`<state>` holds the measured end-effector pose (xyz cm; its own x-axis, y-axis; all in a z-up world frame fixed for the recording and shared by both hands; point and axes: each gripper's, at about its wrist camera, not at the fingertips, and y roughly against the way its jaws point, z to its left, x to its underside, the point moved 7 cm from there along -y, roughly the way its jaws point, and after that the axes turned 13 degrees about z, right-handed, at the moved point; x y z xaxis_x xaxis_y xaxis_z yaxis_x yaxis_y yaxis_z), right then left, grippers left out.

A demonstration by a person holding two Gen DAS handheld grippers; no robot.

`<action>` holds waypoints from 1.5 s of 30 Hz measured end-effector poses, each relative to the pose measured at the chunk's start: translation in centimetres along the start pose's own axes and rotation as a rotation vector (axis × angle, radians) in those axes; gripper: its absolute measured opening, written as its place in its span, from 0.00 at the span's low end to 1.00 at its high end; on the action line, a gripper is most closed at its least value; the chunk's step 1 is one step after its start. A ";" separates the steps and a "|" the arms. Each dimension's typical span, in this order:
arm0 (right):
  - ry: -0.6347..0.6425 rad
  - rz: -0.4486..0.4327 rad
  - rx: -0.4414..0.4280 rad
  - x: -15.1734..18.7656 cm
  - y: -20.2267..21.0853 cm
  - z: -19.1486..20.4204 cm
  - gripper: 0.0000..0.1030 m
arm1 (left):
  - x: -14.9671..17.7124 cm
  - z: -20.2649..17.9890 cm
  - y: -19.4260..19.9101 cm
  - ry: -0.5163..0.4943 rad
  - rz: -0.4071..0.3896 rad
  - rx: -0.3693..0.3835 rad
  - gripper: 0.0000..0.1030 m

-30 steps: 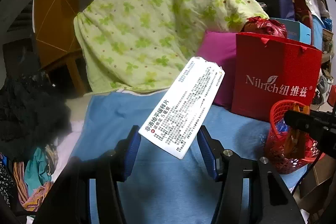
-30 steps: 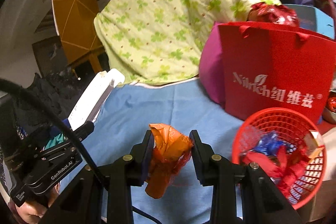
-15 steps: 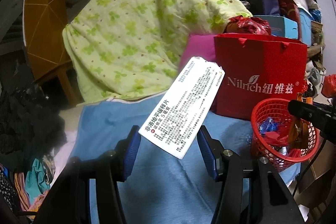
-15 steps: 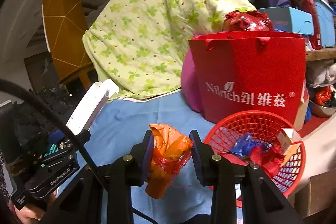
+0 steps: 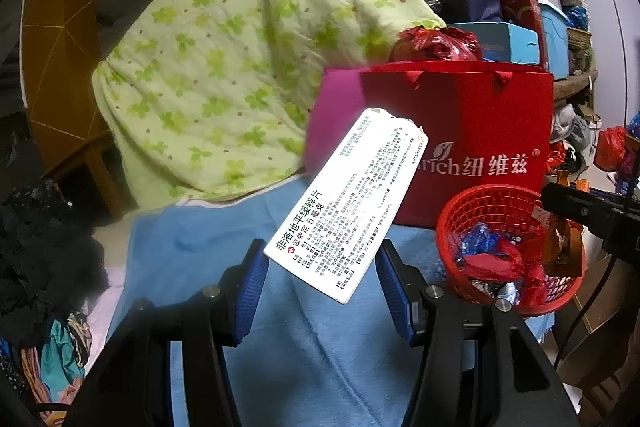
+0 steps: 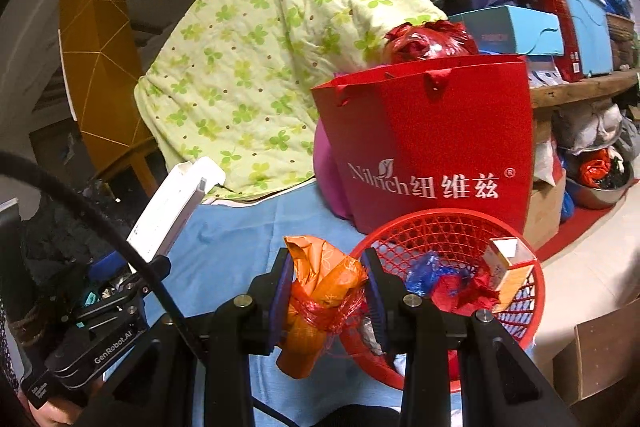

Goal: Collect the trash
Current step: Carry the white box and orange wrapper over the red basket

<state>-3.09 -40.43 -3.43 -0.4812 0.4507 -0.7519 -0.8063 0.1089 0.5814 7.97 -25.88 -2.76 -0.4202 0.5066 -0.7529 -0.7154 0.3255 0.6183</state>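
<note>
L tool (image 5: 322, 291) is clamped on a white medicine box (image 5: 352, 203), tilted, up over the blue sheet (image 5: 312, 347). R tool (image 6: 325, 291) grips an orange wrapper (image 6: 320, 291) w/ red netting, just left of the red mesh basket (image 6: 448, 223), which holds wrappers & a small carton (image 6: 508, 273). Red Nilrich bag (image 6: 432, 147) stands behind the basket.

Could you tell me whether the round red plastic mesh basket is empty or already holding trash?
Holding trash: the red mesh basket contains blue and red wrappers and a small carton.
</note>
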 end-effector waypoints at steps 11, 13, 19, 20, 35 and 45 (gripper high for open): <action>-0.042 -0.004 0.016 0.1 0.5 -2.5 0.36 | -0.4 -2.4 -0.5 -0.038 0.010 0.027 0.55; -0.050 -0.004 0.018 0.2 0.6 -2.9 0.36 | -0.5 -2.9 -0.6 -0.047 0.011 0.032 0.55; -0.079 -0.002 0.019 0.4 0.7 -4.2 0.36 | -0.5 -4.3 -0.8 -0.070 0.016 0.040 0.55; -0.084 -0.003 0.020 0.4 0.7 -4.4 0.36 | -0.5 -4.6 -0.9 -0.074 0.016 0.041 0.55; -0.142 -0.001 0.027 1.1 0.8 -7.3 0.36 | -0.5 -7.7 -1.4 -0.127 0.033 0.059 0.55; -0.187 0.002 0.020 1.6 0.9 -8.9 0.36 | -0.4 -9.2 -1.7 -0.153 0.041 0.066 0.55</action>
<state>-7.64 -47.50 -6.84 -0.4090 0.6079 -0.6806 -0.7973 0.1248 0.5906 4.18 -33.95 -5.57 -0.3546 0.6342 -0.6871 -0.6591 0.3517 0.6647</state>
